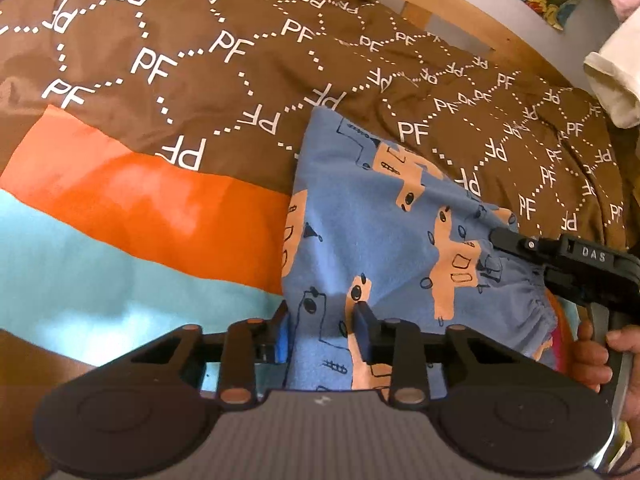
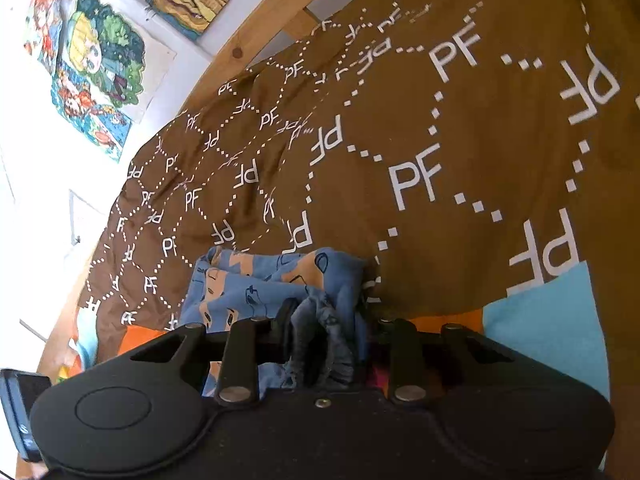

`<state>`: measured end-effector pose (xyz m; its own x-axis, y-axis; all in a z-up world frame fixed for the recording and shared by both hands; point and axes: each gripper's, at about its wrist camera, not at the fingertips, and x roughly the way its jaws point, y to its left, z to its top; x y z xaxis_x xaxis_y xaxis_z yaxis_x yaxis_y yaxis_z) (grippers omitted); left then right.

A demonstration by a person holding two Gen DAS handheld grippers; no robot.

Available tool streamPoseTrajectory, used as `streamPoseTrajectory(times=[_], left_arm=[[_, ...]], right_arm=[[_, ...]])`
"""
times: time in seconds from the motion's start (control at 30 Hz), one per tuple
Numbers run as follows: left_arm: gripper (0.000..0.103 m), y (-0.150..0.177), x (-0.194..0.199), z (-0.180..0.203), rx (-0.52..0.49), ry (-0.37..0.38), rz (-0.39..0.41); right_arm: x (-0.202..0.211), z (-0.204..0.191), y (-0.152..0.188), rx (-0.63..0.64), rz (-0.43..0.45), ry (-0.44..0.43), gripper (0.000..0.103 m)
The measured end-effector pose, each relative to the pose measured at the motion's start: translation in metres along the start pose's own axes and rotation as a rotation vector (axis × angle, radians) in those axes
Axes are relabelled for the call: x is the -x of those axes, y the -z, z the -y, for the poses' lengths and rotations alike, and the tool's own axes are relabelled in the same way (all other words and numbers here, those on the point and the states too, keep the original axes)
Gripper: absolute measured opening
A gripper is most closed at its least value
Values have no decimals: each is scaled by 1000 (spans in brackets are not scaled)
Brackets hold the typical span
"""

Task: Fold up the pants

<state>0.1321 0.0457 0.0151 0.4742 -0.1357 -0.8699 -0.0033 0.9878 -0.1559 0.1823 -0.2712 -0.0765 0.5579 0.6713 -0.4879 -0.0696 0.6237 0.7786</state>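
Observation:
Blue pants with peach animal prints lie folded on a brown "PF" bedspread. My left gripper straddles the pants' near left edge, its fingers apart with cloth between them. My right gripper shows at the right in the left wrist view, gripping the gathered elastic waistband. In the right wrist view the right gripper is shut on the bunched waistband of the pants.
The bedspread has orange and light blue bands near me. A wooden bed frame runs along the far side. Posters hang on the wall. A cream cloth hangs at far right.

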Motion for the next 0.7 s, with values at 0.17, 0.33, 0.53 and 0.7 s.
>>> streamPoseTrajectory(times=[0.17,0.33,0.53,0.7], left_arm=[[25,-2,5,2,15,-17,0],[19,-2,9,7,-4,-32,9],[17,-1,18,18,-52,-49,32],[17,-1,25,22,-64,-38,58]], right_arm=[[6,-9,5,32,38,22,25],[13,-27,13,134,82,72,22],[19,-51,22,275,129,132,21],[24,-60,26,330,150,150,21]])
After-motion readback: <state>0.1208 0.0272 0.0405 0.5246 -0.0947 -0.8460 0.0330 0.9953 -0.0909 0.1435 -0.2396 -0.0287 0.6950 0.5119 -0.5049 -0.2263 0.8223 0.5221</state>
